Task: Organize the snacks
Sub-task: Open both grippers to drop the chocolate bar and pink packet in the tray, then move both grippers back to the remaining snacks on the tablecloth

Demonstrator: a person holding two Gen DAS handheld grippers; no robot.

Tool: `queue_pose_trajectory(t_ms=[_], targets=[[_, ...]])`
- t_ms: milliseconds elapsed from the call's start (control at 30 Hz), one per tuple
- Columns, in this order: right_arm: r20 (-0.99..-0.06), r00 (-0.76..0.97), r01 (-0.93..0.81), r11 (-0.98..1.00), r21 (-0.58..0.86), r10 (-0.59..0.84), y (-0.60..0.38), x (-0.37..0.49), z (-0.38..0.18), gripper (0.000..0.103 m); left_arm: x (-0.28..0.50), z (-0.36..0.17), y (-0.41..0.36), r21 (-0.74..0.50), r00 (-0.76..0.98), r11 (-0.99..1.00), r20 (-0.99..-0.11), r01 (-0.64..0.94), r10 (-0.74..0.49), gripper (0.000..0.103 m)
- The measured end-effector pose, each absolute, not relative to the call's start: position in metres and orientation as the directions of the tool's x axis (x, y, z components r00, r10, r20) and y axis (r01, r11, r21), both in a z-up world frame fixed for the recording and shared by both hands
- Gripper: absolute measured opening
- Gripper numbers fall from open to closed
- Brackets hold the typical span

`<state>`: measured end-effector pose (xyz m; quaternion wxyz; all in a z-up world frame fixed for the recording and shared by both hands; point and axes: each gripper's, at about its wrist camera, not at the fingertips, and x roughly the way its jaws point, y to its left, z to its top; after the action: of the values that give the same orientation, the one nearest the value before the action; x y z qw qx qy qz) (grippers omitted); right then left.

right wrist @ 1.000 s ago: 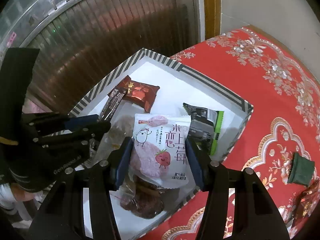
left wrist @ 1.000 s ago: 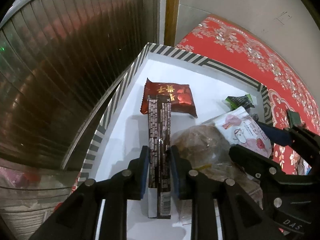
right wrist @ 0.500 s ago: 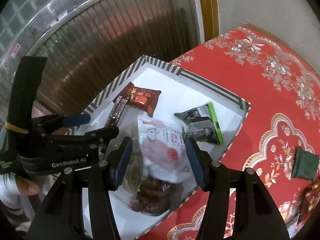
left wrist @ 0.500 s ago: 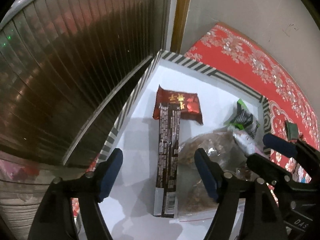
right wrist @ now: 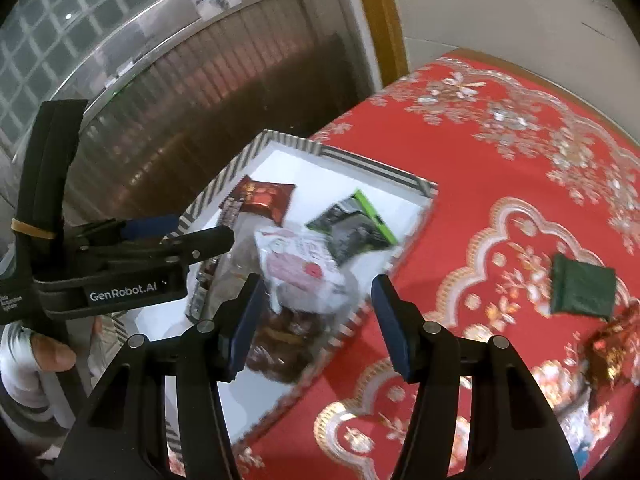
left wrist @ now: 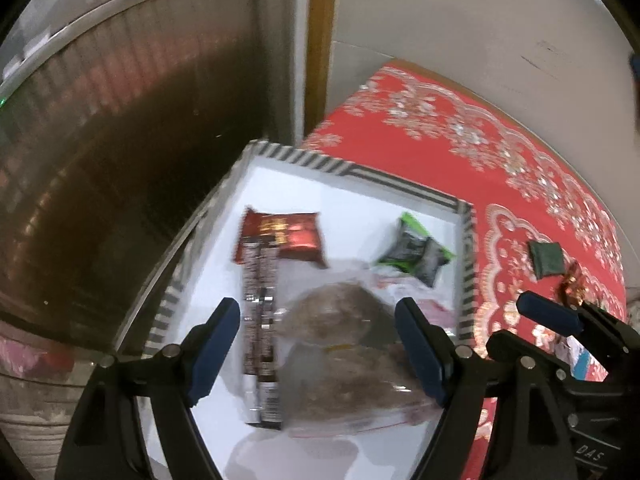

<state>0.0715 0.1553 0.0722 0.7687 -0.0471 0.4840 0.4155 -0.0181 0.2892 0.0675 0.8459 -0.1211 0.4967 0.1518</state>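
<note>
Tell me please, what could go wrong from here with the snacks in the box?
1. The pink-white packet lies tilted on the clear bag and may slide.
2. The striped box sits near the table edge; a push might shift it.
3. The green pouch outside lies close to a red wrapper, so a grasp may catch both.

A long dark-brown wrapped biscuit stick (left wrist: pixel 261 320) lies flat along the striped white box's (left wrist: pixel 360 170) left edge, its far end overlapping a red foil packet (left wrist: pixel 298 234).

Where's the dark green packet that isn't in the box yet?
The dark green packet lies on the red tablecloth at the right of both views, outside the striped box, beside a shiny red-brown wrapper.
</note>
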Motion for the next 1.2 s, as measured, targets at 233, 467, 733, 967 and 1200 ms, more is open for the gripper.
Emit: queue_pose_trajectory(t_ms=[233, 467, 733, 967, 1200], targets=[[-0.792, 0.234, -0.621, 0.713, 0.325, 0.564, 0.105, 0.074, 0.069, 0.056, -0.004, 0.072, 0.242, -0.049, 0.475, 0.957, -0.874, -0.285, 0.097, 0.082], [-0.803, 0.295, -0.531, 0.787, 0.312, 0.518, 0.039, 0.073, 0.065, 0.056, 0.011, 0.071, 0.192, -0.051, 0.478, 0.980, -0.877, -0.191, 0.048, 0.082], [-0.825, 0.346, -0.379, 0.871, 0.313, 0.446, -0.057, 0.066, 0.051, 0.058, 0.022, 0.065, 0.133, -0.052, 0.460, 0.995, -0.888, -0.083, -0.008, 0.082], [-0.839, 0.362, -0.284, 0.905, 0.316, 0.406, -0.112, 0.054, 0.041, 0.063, 0.029, 0.054, 0.086, -0.064, 0.426, 0.998, -0.903, -0.001, -0.058, 0.082], [-0.846, 0.348, -0.255, 0.909, 0.330, 0.405, -0.130, 0.045, 0.032, 0.063, 0.037, 0.037, 0.043, -0.049, 0.379, 0.995, -0.922, 0.089, -0.080, 0.082]])
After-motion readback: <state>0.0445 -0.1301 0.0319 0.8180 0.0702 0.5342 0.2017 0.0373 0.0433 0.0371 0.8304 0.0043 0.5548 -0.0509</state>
